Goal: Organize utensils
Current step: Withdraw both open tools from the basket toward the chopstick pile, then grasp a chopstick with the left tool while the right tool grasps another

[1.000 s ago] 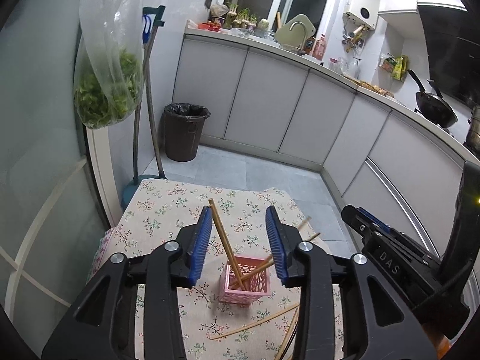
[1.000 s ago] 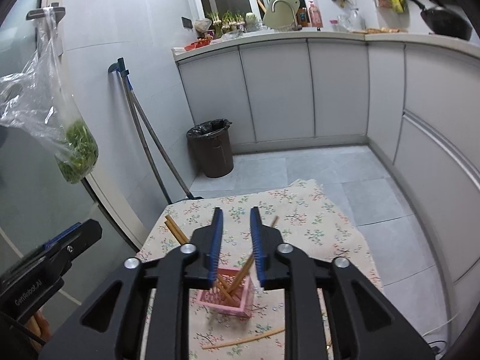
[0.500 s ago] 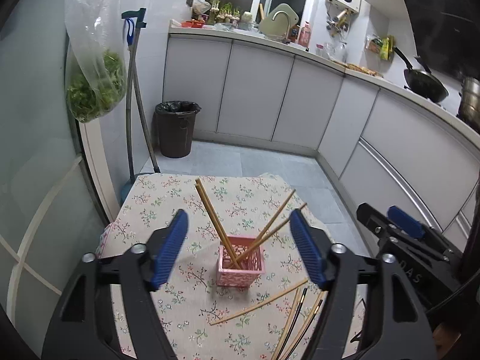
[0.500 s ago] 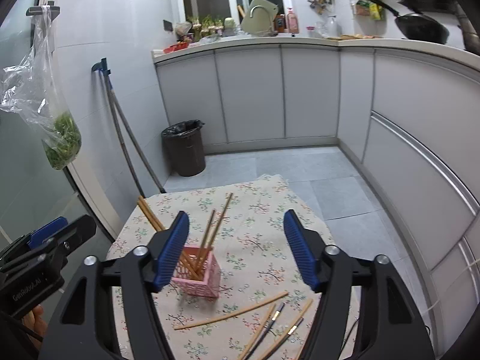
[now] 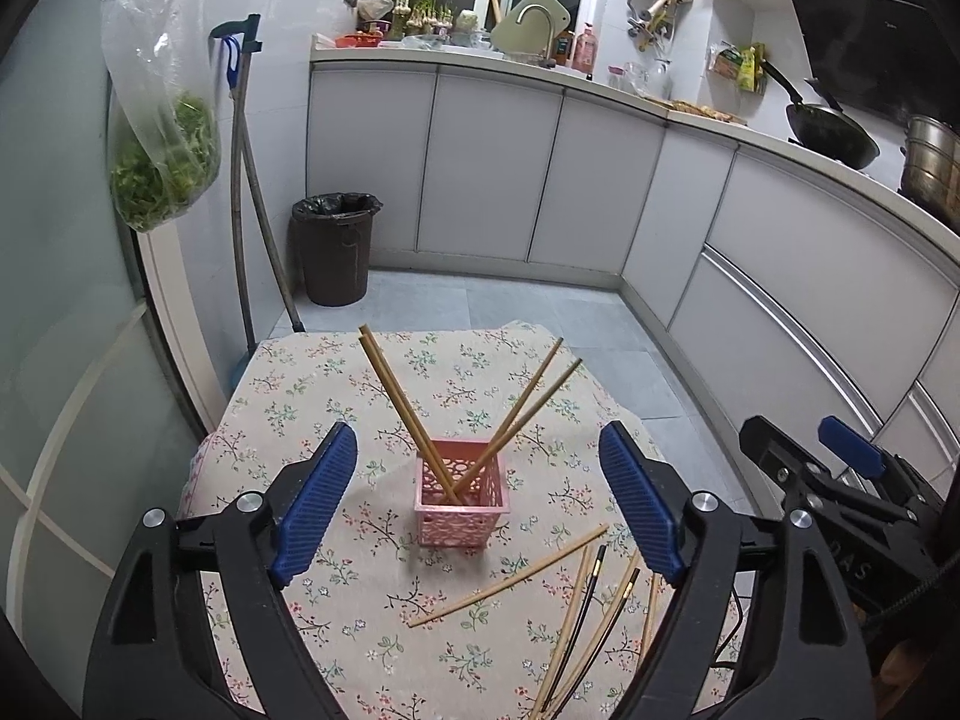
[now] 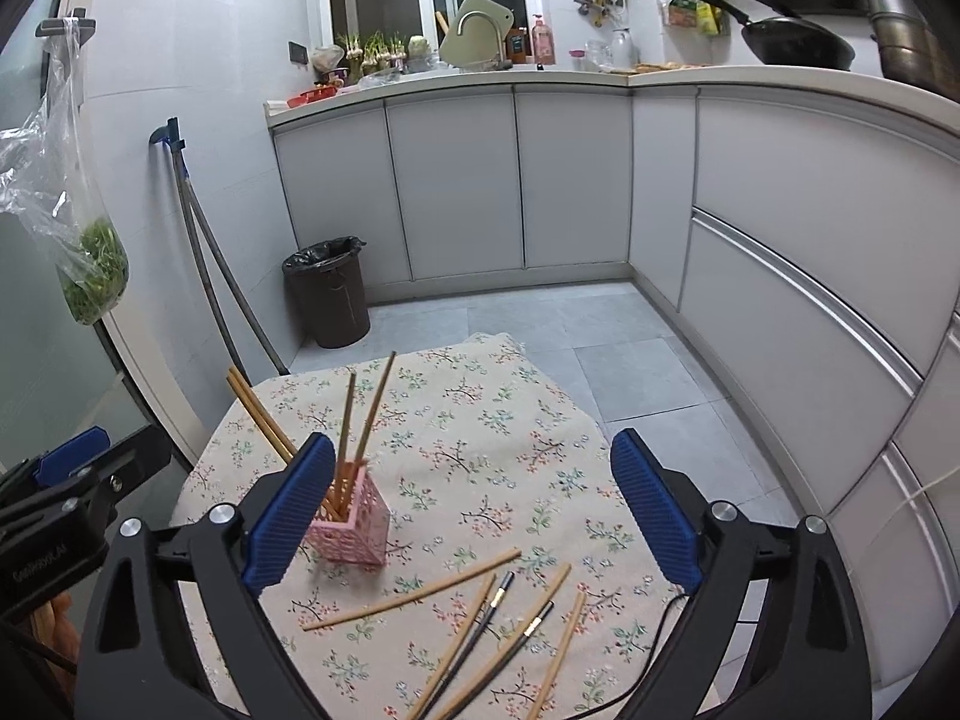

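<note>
**Four chopsticks in, a handful left**

Nearest, the left gripper (image 5: 477,501) and right gripper (image 6: 471,507) are both opening, jaws wide apart and empty. Just beyond them, loose chopsticks (image 6: 480,618) lie on the cloth (image 6: 480,420) at the near right, yet to be sorted. Farther left, the pink holder (image 5: 462,501) already holds four sticks (image 5: 396,396), leaning out both ways. Past it the cloth is bare to its far edge, then open floor.

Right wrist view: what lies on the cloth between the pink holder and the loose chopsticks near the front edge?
Nothing: only bare floral tablecloth separates the pink holder from the loose chopsticks, clearest in the right wrist view.
</note>
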